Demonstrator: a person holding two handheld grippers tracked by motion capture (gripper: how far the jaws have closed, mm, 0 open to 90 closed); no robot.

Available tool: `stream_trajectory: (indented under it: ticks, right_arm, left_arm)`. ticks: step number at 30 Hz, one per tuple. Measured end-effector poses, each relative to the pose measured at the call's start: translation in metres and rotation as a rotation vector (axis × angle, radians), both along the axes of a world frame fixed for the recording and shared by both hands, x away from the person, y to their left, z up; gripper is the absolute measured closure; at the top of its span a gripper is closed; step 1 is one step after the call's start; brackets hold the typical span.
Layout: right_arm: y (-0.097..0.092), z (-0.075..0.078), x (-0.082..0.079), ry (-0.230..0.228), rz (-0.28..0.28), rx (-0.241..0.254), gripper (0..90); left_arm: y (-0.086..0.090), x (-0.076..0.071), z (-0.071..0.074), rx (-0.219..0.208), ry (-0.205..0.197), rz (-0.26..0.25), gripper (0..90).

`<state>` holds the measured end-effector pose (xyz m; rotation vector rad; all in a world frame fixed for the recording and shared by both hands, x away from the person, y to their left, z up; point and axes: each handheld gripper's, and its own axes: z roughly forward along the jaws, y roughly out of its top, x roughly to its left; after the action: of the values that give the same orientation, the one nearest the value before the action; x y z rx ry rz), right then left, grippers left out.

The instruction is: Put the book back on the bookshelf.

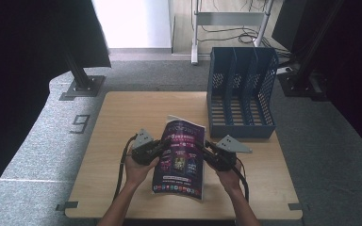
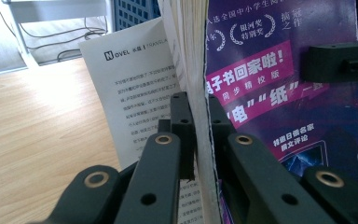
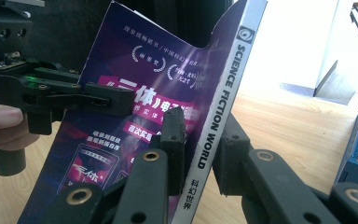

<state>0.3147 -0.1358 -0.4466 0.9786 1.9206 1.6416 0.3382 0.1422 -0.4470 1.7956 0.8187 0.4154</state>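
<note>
Holding the magazine (image 1: 180,157) between them, the left gripper (image 1: 162,147) and right gripper (image 1: 206,148) each clamp one long edge, so that it hangs clear above the wooden table (image 1: 122,122) with its purple cover facing up toward the person. The left gripper is clenched on the page-edge side: in the left gripper view the jaws pinch the page block, and a loose white page (image 2: 133,88) headed "NOVEL" fans out to the left of the jaws. The right gripper is clenched on the spine side, where the spine (image 3: 223,112) passes up between the jaws and reads "SCIENCE FICTION WORLD", with Chinese characters below. Gripping both edges probably keeps the soft magazine from sagging or falling open, a likely preparation for standing it upright. The blue file rack (image 1: 240,94) stands beyond the right gripper, well apart, its slots open. Chinese headlines in pink bands cross the cover; the smaller print is illegible.
</note>
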Motion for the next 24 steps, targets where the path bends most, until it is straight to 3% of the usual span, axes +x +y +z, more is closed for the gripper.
stream_trajectory:
  ticks: [24]
  right_arm:
    - [0.0018, 0.0019, -0.0007, -0.019, 0.0, -0.005, 75.7]
  left_arm:
    - [0.0017, 0.0008, 0.0013, -0.01, -0.008, 0.003, 86.4]
